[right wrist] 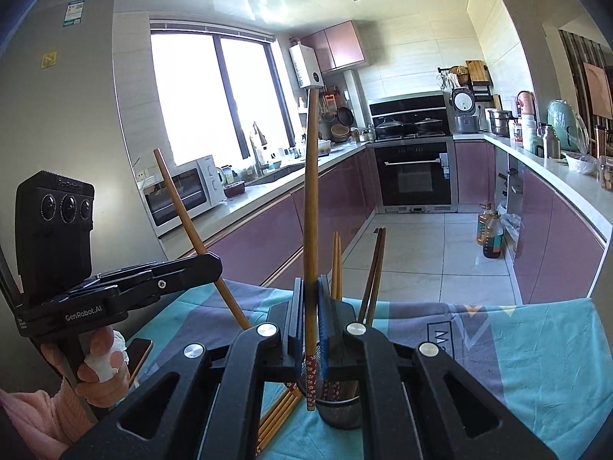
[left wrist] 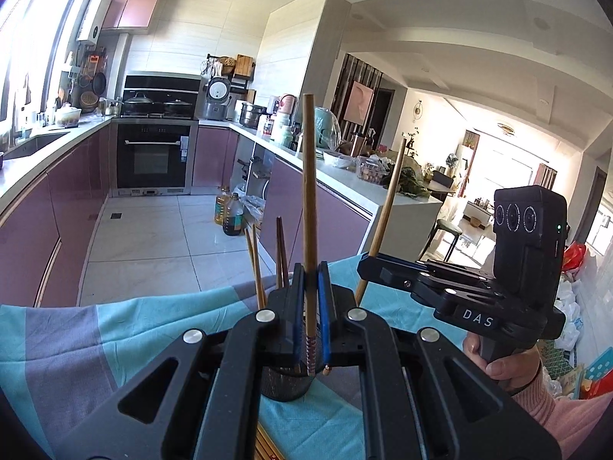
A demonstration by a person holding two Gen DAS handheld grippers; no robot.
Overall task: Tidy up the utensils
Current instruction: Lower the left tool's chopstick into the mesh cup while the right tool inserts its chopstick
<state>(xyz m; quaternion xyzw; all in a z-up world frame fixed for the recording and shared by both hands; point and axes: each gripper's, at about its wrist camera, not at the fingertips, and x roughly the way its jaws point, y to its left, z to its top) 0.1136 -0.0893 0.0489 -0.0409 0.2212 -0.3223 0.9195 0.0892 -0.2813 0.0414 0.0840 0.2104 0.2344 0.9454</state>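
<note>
Over teal cloth [left wrist: 161,329], each gripper [left wrist: 311,299] [right wrist: 310,306] clamps 1 chopstick [left wrist: 309,199] [right wrist: 311,199].

Your left gripper [left wrist: 311,306] is clamping a chopstick [left wrist: 308,207] upright, its jaws closed on it, directly over the mesh holder [left wrist: 285,385]. Your right gripper [right wrist: 311,314] is doing the same with its own chopstick [right wrist: 311,207] over the holder [right wrist: 337,410]. Four chopsticks [right wrist: 358,268] are already standing in the holder and leaning outward, crowding its mouth on the far side. The two grippers are sitting close together, each one blocking the other's side approach. Loose chopsticks [right wrist: 277,416] are lying on the desk cloth [right wrist: 536,364] just beside the holder's base. The cloth to your right is lying open.
</note>
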